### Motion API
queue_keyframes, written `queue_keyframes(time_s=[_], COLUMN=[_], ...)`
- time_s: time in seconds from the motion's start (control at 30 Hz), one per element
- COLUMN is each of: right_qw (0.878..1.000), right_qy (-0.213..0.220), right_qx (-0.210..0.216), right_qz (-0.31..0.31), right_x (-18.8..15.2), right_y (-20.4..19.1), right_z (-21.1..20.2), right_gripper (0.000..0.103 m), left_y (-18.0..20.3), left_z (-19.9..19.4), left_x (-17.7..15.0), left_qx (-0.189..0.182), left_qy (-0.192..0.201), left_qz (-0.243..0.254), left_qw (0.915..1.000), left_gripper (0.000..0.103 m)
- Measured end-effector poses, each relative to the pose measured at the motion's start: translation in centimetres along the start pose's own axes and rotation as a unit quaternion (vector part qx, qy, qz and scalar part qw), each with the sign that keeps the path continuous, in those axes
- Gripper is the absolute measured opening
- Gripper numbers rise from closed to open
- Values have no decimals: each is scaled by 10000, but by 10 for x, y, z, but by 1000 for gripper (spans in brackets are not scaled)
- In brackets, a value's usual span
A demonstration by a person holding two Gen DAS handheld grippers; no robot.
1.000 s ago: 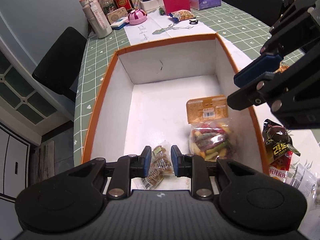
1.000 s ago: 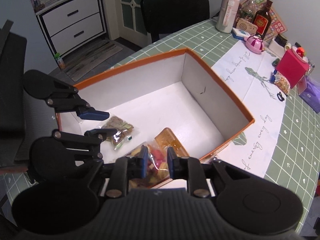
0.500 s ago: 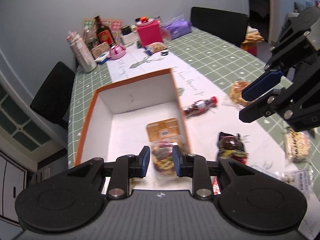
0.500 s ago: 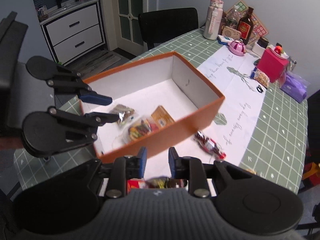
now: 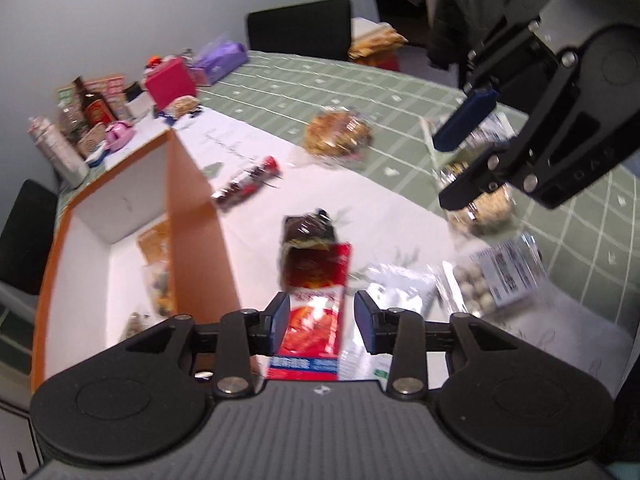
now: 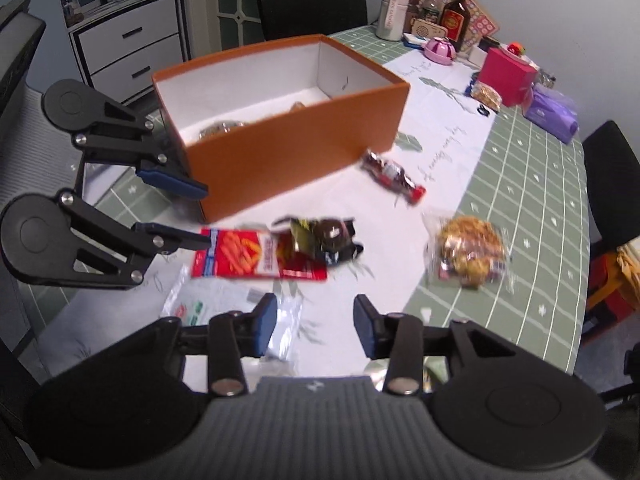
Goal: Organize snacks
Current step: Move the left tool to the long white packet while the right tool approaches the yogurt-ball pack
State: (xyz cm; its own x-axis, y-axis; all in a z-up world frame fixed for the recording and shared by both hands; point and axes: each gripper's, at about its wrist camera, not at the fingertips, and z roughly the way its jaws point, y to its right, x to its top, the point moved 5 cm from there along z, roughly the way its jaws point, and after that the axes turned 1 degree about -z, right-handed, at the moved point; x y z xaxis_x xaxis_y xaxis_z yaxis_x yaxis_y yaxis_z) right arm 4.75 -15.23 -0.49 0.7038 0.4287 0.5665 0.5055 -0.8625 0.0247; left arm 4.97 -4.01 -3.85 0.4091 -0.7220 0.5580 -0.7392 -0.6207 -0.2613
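Note:
The orange box (image 6: 296,152) stands on the table with a few snack bags inside. To its right, loose on the white runner, lie a red snack packet (image 5: 316,308) and a dark chocolate packet (image 5: 308,232). My left gripper (image 5: 322,320) hovers over the red packet (image 6: 240,256). Its jaws are opening with the packet below the gap, and the pads are not pressing it. My right gripper (image 6: 316,324) is also opening, with nothing held, above a clear silver packet (image 6: 224,300). From the left wrist view, the right gripper (image 5: 444,174) hangs over a nut bag (image 5: 486,208).
A bottle-shaped candy (image 6: 394,176), a round cracker bag (image 6: 470,252) and a bag of white balls (image 5: 492,280) lie around. A pink box (image 6: 506,76), bottles and a purple pack crowd the table's far end. Black chairs stand at its edges.
Both grippers have come out of the box and moved right, over the loose snacks on the runner. Both pairs of jaws stand wider than before. The snack bags stay in the box.

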Motion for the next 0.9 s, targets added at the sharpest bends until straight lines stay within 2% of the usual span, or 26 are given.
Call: queue_keyframes(time_s=[0.1, 0.23, 0.37, 0.53, 0.73, 0.9], right_qw=[9998, 9996, 9999, 9992, 9983, 9969], right_qy=[97, 142, -34, -131, -330, -507], right_qx=[-116, -115, -111, 126, 251, 331], right_qz=[107, 204, 2, -350, -418, -508], right_x=[-19, -37, -48, -57, -68, -79], right_y=[1, 4, -1, -16, -21, -25], right_z=[5, 13, 25, 30, 36, 44], right_gripper=[50, 55, 56, 58, 60, 60], left_y=[17, 30, 35, 41, 46, 50], left_z=[8, 19, 32, 40, 49, 53], left_x=[-13, -27, -37, -41, -38, -34], left_qx=[-220, -379, -385, -502, -362, -389], left_qy=[-43, -127, -306, -342, -327, -344], left_qz=[258, 451, 551, 642, 767, 818], left_qw=[9994, 9982, 9973, 9961, 9959, 9953], left_gripper=[53, 56, 56, 56, 56, 56])
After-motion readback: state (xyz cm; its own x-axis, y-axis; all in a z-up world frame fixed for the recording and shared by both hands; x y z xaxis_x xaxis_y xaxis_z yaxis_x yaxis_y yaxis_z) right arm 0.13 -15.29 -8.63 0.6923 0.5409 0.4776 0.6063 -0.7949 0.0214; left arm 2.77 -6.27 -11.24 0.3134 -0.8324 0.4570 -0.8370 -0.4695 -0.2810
